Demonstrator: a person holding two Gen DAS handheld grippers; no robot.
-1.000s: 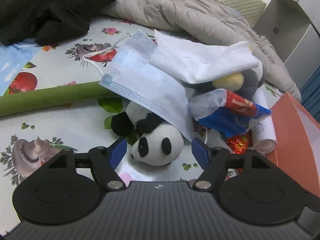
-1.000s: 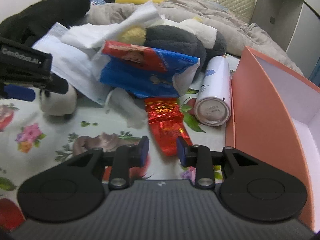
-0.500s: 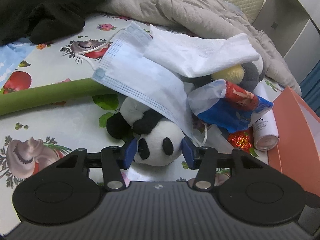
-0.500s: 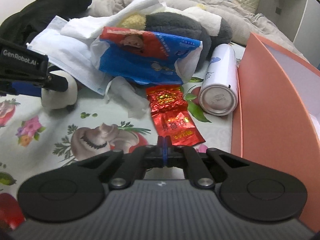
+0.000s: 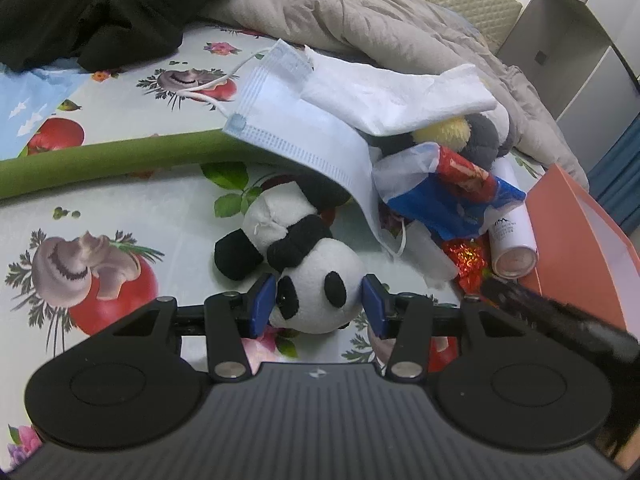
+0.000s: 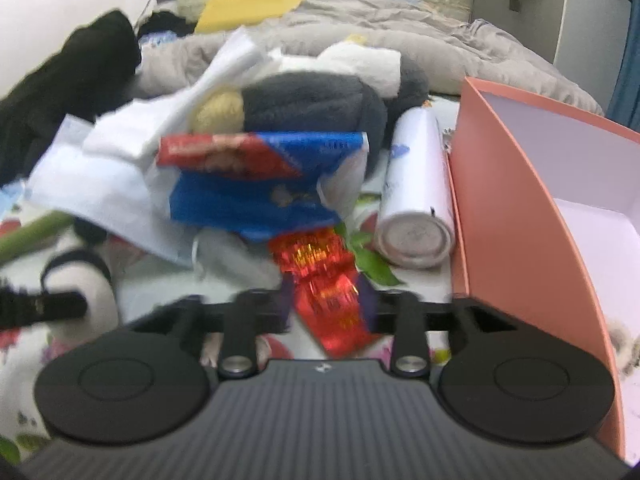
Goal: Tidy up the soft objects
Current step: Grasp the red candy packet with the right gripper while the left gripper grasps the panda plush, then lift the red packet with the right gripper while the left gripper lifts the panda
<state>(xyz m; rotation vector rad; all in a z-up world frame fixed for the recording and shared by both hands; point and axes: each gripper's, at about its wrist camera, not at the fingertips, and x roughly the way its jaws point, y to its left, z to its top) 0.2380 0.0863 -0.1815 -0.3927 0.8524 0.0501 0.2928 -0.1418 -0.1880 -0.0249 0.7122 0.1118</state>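
Observation:
My left gripper (image 5: 318, 302) is shut on the head of a small panda plush (image 5: 316, 280), whose body lies on the printed tablecloth. A blue face mask (image 5: 296, 136) and a white cloth (image 5: 392, 96) lie over a grey and yellow plush (image 5: 476, 136) behind it. My right gripper (image 6: 326, 308) is open, its fingers on either side of a red foil packet (image 6: 328, 292). A blue and red snack bag (image 6: 256, 188) lies behind the packet. The right wrist view is blurred.
An orange box (image 6: 532, 216) with a white inside stands open at the right. A white bottle (image 6: 416, 200) lies beside it. A black garment (image 5: 100, 8) and a grey quilt (image 5: 380, 28) lie at the back. A green tube (image 5: 100, 160) lies at the left.
My left gripper has closed on the panda's head and drawn it out from under the mask. My right gripper shut, then opened and moved forward around the red foil packet.

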